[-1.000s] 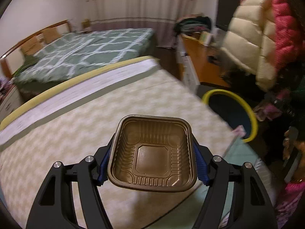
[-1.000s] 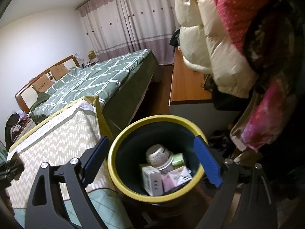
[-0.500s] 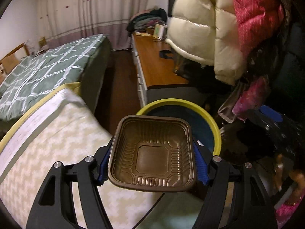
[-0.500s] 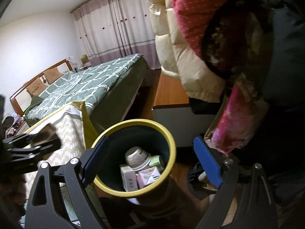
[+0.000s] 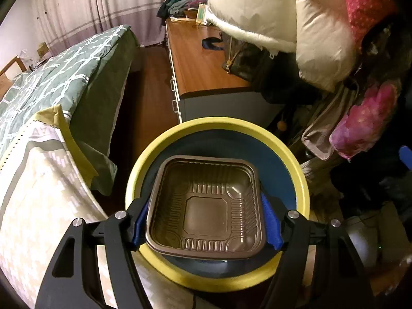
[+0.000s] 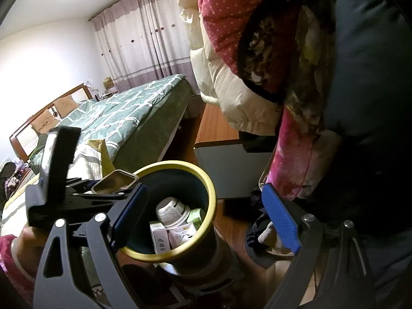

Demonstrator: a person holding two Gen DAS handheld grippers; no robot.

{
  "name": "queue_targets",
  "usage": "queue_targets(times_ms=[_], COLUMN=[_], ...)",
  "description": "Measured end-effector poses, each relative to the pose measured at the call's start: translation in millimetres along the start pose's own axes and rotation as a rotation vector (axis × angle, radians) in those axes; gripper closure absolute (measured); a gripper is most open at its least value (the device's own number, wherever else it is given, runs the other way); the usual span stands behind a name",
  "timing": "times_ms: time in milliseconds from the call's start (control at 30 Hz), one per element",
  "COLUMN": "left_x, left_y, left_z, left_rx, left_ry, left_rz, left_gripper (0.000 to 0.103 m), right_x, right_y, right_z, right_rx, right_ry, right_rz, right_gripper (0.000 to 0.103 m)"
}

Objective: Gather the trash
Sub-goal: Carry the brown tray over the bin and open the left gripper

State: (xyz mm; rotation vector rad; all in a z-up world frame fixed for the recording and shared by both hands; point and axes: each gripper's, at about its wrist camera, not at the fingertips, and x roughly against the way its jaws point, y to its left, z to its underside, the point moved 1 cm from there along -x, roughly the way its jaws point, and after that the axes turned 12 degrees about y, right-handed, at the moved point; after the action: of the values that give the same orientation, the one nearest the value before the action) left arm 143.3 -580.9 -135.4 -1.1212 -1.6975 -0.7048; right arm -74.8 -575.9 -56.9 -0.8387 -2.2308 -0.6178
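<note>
Brown tray (image 5: 206, 206) is clamped in left gripper (image 5: 206, 219) over bin (image 5: 219, 123). Right gripper (image 6: 206, 221) is held apart, empty. If released off-centre, tray could be caught on the rim.

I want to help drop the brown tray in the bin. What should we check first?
1. Brown tray clamped in the left gripper: ok.
2. Tray over the bin's yellow rim: ok in the left wrist view; the right wrist view shows it at the rim's near edge.
3. Room in the bin: ok, the cup and boxes sit low.
4. Right gripper empty, fingers wide: ok.
5. Tray fits flat through the opening: cannot tell.
</note>
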Motion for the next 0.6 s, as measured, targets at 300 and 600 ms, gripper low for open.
queue_targets(times_ms=[300,600], left_x=[32.4,166.4], left_y=[14.7,67.1], left_z=[28.6,154.6], left_rx=[0.056,0.246], left_ry=[-0.041,-0.255], left_rz=[-0.011,-0.169], left_gripper=[0.009,0.005], right_x=[25.2,48.1], right_y=[16.7,72.7], right_z=[2.2,15.4], right_rx=[0.027,0.14], right_ry=[-0.045,-0.055], right_rz=[-0.025,-0.111], right_gripper=[0.017,0.017])
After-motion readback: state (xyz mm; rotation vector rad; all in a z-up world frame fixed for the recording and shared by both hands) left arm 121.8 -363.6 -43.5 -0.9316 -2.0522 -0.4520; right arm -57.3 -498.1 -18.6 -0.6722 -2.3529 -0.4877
